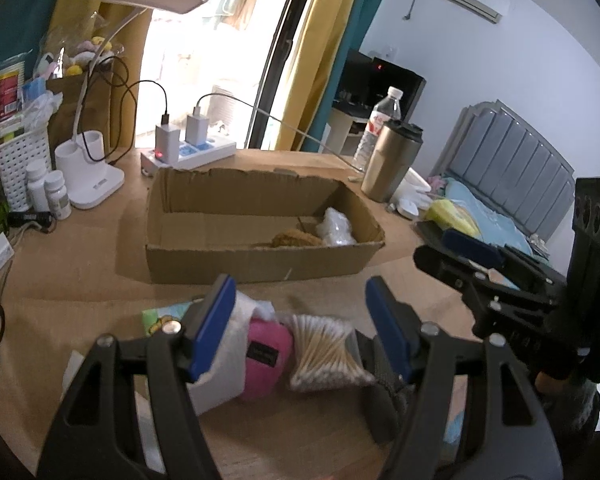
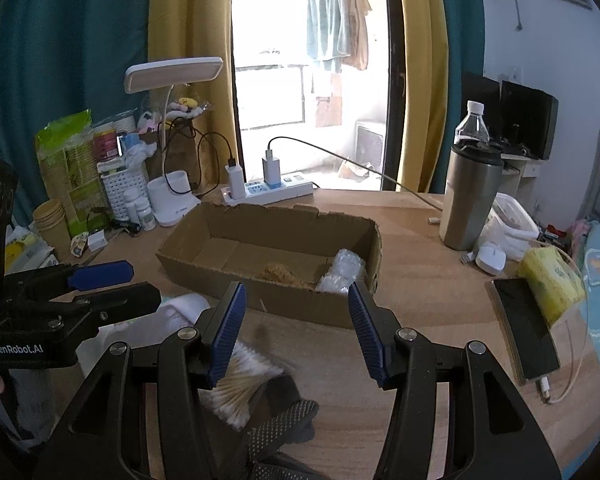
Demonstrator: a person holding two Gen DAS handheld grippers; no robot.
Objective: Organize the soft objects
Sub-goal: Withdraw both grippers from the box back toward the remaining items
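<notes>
The cotton swab pack (image 1: pixel 327 350) lies flat, its sticks pointing toward the cardboard box (image 1: pixel 260 258). The left gripper (image 1: pixel 302 330) and the right gripper (image 2: pixel 298 330) are both wide and hold nothing.

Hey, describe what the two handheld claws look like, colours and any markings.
Both are matte black frames with silver pivot bolts and blue ribbed pads on the two fingers. The left claw shows triangular cut-outs in its arms. The right claw has the same build. In the right wrist view, the left unit's body carries white "GenRobot.AI" lettering. A fingertip shows at the handle; no sleeve is clear.

matt cardboard box (image 1: pixel 260 260), brushed-metal tumbler (image 2: pixel 470 200)
</notes>
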